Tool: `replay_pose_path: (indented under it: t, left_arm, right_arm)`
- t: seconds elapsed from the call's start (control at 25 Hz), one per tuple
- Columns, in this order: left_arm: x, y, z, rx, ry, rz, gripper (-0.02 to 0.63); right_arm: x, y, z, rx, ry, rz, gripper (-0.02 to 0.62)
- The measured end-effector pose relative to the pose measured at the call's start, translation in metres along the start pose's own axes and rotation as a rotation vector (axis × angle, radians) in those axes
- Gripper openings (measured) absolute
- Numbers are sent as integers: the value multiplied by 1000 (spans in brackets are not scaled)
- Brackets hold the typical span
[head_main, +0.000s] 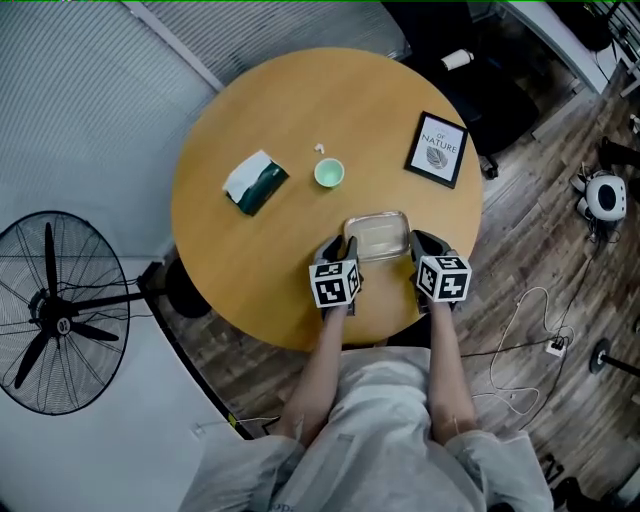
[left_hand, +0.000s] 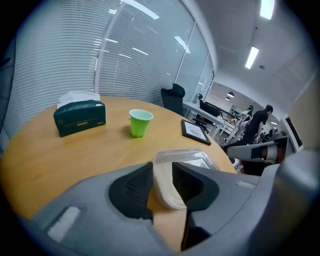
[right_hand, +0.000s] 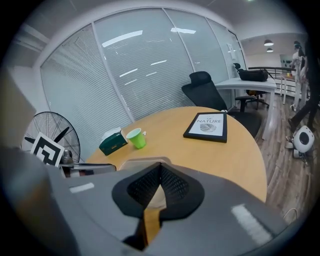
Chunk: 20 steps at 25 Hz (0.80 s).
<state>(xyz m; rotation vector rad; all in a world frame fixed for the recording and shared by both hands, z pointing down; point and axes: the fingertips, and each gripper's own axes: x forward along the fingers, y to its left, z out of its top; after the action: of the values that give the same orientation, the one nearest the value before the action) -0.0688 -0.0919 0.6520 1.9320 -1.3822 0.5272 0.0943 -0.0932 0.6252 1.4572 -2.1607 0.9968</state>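
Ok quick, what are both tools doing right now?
Left tool: closed on the clear container, gripping its rim.
Right tool: closed, tips pinching the container's other edge.

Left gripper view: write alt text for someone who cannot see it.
The jaws of the left gripper are closed on the near wall of a clear plastic container on a round wooden table. Beyond it are a green cup, a dark green tissue box and a framed print.

Grey-shelled left gripper (left_hand: 162, 172) and right gripper (right_hand: 160, 175) — black jaws, marker cubes (head_main: 335, 283).
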Motion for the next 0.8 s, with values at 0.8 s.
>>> replay_pose_path:
  t: [0.8]
  left_arm:
    - [17, -2, -5, -94, 31, 5, 232]
  right_arm:
    - [35, -8, -18, 24, 85, 67, 192]
